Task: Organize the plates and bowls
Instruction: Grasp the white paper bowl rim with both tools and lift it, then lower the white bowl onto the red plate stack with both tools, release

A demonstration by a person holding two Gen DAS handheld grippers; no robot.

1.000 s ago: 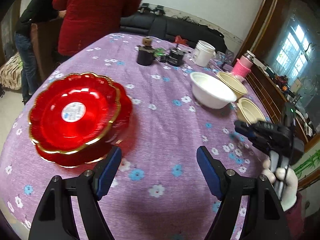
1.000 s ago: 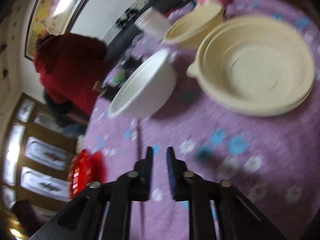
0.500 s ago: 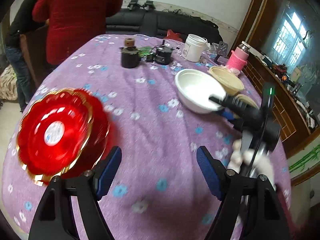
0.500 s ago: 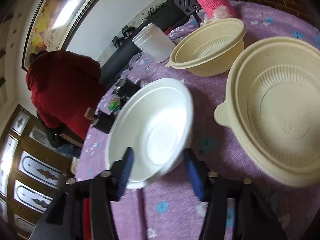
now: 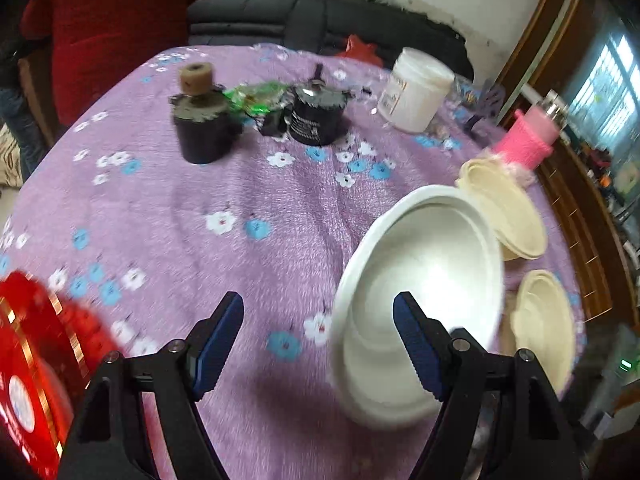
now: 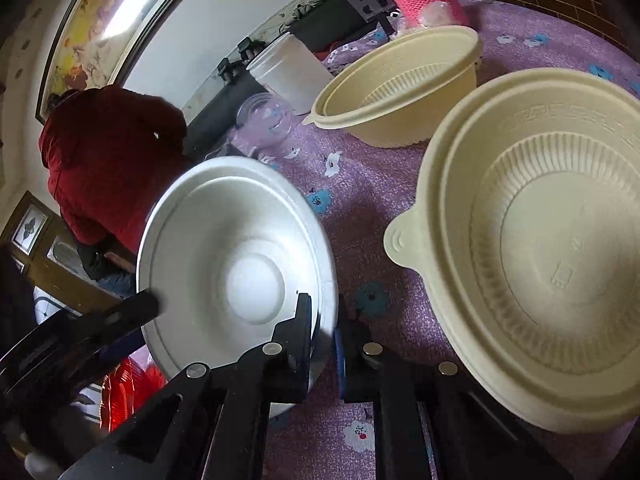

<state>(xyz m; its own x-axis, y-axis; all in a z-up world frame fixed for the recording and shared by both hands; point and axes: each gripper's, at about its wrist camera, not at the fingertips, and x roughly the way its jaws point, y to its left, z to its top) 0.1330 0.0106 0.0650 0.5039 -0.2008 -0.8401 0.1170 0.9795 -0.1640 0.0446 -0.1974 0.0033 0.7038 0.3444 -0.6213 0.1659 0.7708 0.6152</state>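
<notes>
1. White foam bowl [image 6: 236, 264] sits tilted off the purple tablecloth [image 5: 248, 208]; my right gripper [image 6: 324, 336] is pinched on its near rim, one finger inside, one outside.
2. I judge the rim grip suits nesting it into a cream bowl [image 6: 536, 248] just beside.
3. Left gripper [image 5: 318, 344] hangs spread wide, holding nothing, near the red plates [image 5: 28, 376].

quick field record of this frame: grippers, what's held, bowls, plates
right gripper: shut on the white bowl rim
white bowl: tilted, looks lifted off the tablecloth
left gripper: open, holding nothing, beside the white bowl
cream bowls: near one and far one, both upright on the tablecloth, apart
red plates: at the near left edge
</notes>
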